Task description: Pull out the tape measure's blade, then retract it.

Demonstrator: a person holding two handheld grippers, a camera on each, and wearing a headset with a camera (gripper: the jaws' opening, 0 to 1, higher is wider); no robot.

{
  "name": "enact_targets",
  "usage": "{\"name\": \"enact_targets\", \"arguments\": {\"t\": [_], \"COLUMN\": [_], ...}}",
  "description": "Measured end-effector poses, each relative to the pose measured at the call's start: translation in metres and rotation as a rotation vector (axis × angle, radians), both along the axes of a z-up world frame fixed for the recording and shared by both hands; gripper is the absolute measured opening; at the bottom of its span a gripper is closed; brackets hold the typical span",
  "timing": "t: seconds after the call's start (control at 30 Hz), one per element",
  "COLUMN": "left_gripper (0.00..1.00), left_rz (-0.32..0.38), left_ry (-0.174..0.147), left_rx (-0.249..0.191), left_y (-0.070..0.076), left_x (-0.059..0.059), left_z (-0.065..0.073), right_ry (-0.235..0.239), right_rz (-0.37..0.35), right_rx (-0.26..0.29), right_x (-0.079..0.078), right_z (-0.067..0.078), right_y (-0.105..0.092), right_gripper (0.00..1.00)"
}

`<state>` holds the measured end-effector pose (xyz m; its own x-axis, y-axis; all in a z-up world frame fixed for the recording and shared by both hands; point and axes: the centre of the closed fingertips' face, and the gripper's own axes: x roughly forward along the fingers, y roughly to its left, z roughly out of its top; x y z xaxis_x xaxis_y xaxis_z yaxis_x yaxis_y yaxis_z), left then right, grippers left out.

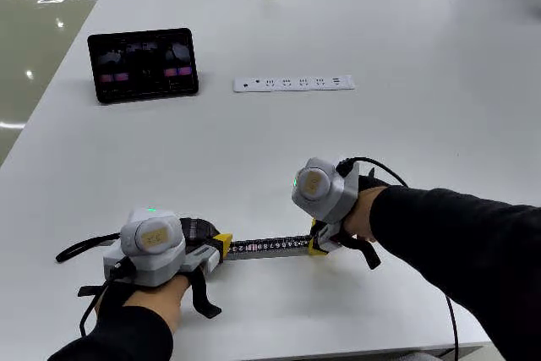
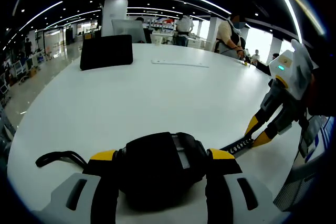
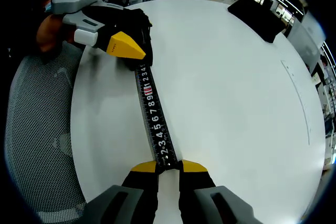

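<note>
Gripping the tape measure case in the left gripper, lower middle of the left gripper view, with jaws closed in on both flanks of the black body and yellow tips hard against it. Probably anchoring the case flat on the white table, to give the pull something to work against.

Over to the right gripper, bottom centre of its own view, with jaws almost together and pinched on the free end of the blade. Sensible place to hold, that end being the part that has to travel.

Showing a short stretch of blade so far, flat on the tabletop between the two grippers, bottom centre of the head view, numbers facing up. Looks like well short of full extension. No telling from this alone whether pulling out or feeding back.

Harder to read:
- No view of the end hook, buried between the right jaws.
- No view of the case's mouth either, masked by the left gripper's yellow tip in the upper left of the right gripper view.
- Only a sliver of case in the head view, tucked behind the left gripper's grey housing.
- No sign of a lock button, so no saying whether free to spring back.

Trailing a black strap off the case toward the lower left.
</note>
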<state>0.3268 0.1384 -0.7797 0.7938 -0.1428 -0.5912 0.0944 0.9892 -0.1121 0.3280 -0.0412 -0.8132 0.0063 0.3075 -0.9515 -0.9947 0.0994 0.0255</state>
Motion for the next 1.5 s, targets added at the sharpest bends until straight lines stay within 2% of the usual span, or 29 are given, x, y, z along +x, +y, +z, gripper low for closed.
{"name": "enact_targets", "arguments": {"t": [1.5], "left_gripper": [0.63], "left_rz": [-0.002], "left_ry": [-0.002], "left_rx": [0.002], "left_y": [0.001], "left_x": [0.001], "left_z": [0.000], "right_ry": [-0.006], "right_rz": [0.005], "right_rx": [-0.002], "right_x": [-0.001], "right_z": [0.000], "right_y": [0.011], "right_gripper": [0.11]}}
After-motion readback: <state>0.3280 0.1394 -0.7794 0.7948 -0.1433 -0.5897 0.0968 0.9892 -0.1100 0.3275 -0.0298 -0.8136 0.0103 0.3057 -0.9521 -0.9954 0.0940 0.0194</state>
